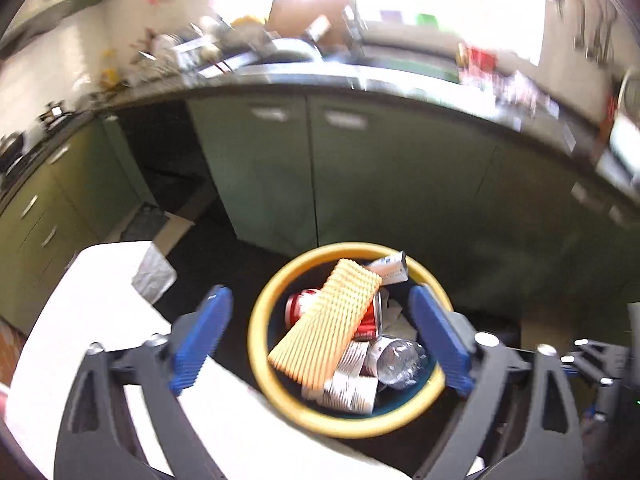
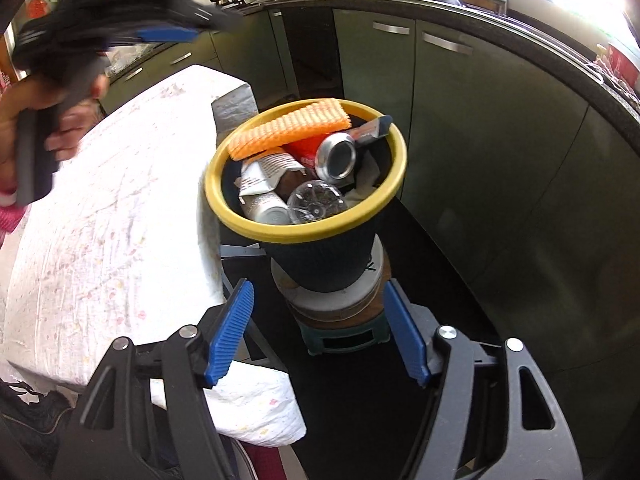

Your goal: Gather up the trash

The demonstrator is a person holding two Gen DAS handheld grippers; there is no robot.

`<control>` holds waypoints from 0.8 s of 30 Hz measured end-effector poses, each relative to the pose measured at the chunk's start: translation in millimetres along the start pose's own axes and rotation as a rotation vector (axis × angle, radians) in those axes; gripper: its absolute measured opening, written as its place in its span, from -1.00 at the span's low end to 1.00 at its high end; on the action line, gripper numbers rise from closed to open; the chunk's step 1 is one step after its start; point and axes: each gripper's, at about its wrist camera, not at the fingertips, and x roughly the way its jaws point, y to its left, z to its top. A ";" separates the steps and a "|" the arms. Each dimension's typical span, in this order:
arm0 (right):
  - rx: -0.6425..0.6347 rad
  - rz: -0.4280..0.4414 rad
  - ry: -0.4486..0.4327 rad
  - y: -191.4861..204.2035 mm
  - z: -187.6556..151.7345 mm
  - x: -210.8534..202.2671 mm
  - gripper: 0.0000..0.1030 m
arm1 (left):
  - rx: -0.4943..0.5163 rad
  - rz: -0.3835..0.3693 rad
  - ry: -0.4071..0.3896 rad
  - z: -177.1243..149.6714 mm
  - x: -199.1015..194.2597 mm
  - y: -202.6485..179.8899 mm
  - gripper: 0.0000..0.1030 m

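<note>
A dark bin with a yellow rim stands on a small stool beside the table. It holds an orange ridged sponge, a red can, a crushed clear bottle, paper cups and a small carton. My left gripper hangs open and empty above the bin. In the right wrist view it shows blurred at upper left. My right gripper is open and empty, low in front of the stool.
A table with a white flowered cloth lies left of the bin. Green kitchen cabinets and a cluttered counter curve behind. The stool stands on a dark floor.
</note>
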 end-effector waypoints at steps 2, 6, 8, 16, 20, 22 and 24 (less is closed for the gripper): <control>-0.012 0.015 -0.002 10.3 0.5 1.6 0.25 | -0.048 0.023 -0.074 -21.0 -43.2 18.9 0.91; -0.056 0.042 -0.013 34.1 5.8 4.0 0.27 | -0.137 0.157 -0.155 -78.3 -123.2 52.2 0.91; -0.082 0.048 -0.028 47.1 10.6 3.3 0.31 | -0.191 0.240 -0.177 -111.1 -158.3 67.7 0.91; -0.119 0.092 -0.144 91.3 24.4 -20.6 0.50 | -0.431 0.626 -0.172 -232.8 -262.0 117.2 0.91; -0.140 0.101 -0.226 112.1 24.4 -49.5 0.80 | -0.562 0.696 -0.178 -277.8 -304.6 134.4 0.91; -0.142 0.114 -0.259 120.2 22.4 -65.3 0.87 | -0.595 0.726 -0.178 -295.0 -322.2 135.9 0.91; -0.139 0.122 -0.281 126.9 19.0 -80.0 0.87 | -0.596 0.781 -0.173 -307.5 -336.4 131.8 0.91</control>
